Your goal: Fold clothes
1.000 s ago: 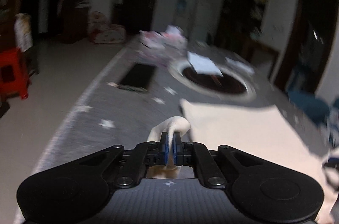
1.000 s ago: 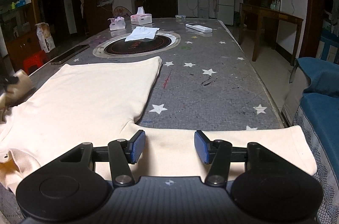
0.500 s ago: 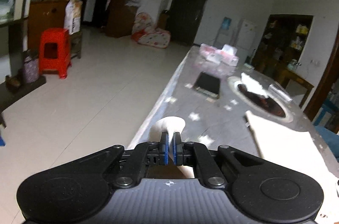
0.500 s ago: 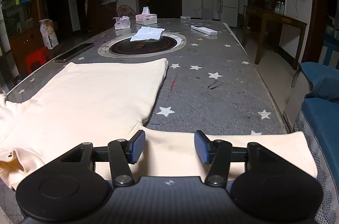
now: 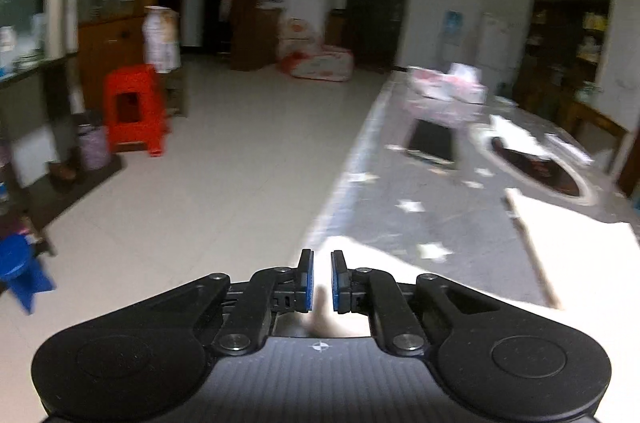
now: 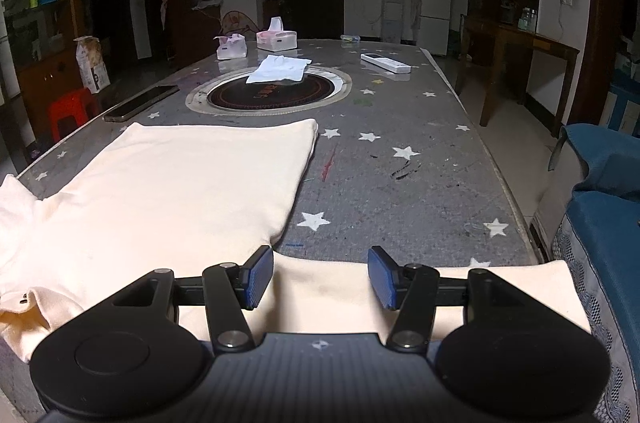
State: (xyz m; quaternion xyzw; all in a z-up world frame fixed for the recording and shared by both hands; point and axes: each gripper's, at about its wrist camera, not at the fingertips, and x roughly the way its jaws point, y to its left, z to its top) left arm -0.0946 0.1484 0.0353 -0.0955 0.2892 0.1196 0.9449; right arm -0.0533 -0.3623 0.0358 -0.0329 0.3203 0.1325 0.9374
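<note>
Left gripper (image 5: pixel 320 275) at table (image 6: pixel 420 159) edge, jaws opening, narrow gap, cream shirt (image 6: pixel 180 183) fabric between, unpinched. Right gripper (image 6: pixel 320 277) jaws spread over sleeve at 6 o'clock.

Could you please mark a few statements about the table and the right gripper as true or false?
1. The right gripper is open and clamps nothing. True.
2. The dark phone lies on top of the cream shirt. False: it lies on the bare star-patterned table, beyond the shirt's far left corner and apart from it.
3. A white remote lies to the right of the round hob. True.
4. The round hob is bare. False: a white cloth lies across its far edge.
</note>
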